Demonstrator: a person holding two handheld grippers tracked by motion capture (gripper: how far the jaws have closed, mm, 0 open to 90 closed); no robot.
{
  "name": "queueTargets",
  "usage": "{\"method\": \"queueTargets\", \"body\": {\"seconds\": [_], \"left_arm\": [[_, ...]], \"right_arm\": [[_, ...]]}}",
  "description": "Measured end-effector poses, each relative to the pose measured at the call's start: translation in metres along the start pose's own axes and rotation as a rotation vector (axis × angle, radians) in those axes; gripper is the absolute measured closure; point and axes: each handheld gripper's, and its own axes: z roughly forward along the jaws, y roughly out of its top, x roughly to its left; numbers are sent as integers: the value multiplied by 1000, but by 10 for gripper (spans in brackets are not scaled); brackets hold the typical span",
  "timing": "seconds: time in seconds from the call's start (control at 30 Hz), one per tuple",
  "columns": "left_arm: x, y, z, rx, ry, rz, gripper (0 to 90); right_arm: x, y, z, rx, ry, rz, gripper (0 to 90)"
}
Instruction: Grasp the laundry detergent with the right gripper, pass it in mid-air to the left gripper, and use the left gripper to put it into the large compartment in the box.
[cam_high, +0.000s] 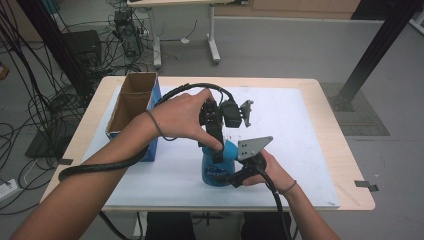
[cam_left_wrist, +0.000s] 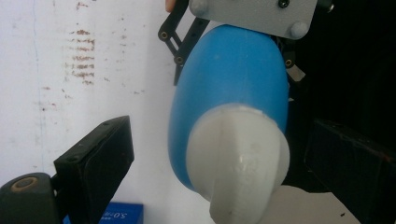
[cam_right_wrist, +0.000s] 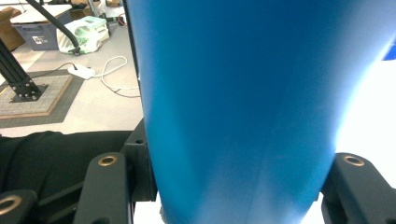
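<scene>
White-covered surface (cam_high: 300, 150): right hand-held gripper (cam_high: 235, 176) pinches the blue plastic bottle (cam_high: 216, 172); left hand-held gripper (cam_high: 218, 150), jaws spread, straddles its white cap (cam_left_wrist: 238, 158).

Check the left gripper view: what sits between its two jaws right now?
The white cap of the blue bottle sits between the open jaws of the left gripper, gaps on both sides. Behind it, the right gripper holds the bottle's body.

bottle (cam_high: 219, 167) stands near table's (cam_high: 320, 150) front edge, w/ cardboard box (cam_high: 131, 106) behind-left.
</scene>
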Motion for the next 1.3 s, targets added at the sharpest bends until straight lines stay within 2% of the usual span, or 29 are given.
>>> {"method": "queueTargets", "body": {"seconds": [1.3], "left_arm": [[-1, -2, 1, 0, 0, -6, 85]], "right_arm": [[1, 1, 2, 1, -1, -2, 408]]}}
